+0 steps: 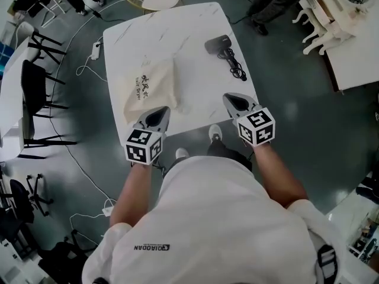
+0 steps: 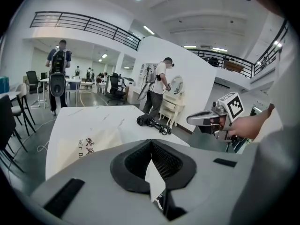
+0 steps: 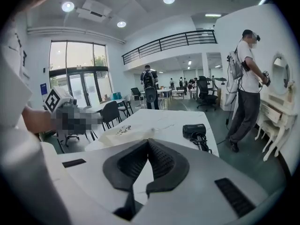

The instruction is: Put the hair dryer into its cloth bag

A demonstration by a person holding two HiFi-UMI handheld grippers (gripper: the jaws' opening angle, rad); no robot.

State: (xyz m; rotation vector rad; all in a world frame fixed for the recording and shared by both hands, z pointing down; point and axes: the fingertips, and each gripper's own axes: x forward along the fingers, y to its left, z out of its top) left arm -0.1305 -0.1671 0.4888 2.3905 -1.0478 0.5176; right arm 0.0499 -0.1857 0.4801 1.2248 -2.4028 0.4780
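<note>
Hair dryer [image 1: 220,44] is sitting untouched on the white marble-look desk [image 1: 177,28], up by the right edge and closer to the far right corner. Its black cord [image 1: 237,67] is bundled just beside it on the near side. The cloth bag [image 1: 148,87] lies flat on the left half of the desk, running down toward the near edge, with its printed side up. I can't tell from here which end is the mouth.

So I'd say this is the very start, the reach-in step, with nothing picked up yet. The left claw [image 1: 161,112] is fully shut with nothing in it and hovers over the near edge, right at the near end of the bag. The right claw [image 1: 232,100] is also pinched shut and empty, over the near right corner.

From the right claw, the dryer is well apart, straight ahead toward the far edge, with the cord bundle lying between them. From the left claw it's even further off, diagonally across the desk.

My guess for the next move: both claws have to open up first. The right one then goes forward past the cord to grab the dryer body or handle. The left one needs to pinch one layer of the bag's opening and lift it so there's a gap. That loose cord looks like the annoying bit, since it could drag or snag on the bag's edge.
</note>
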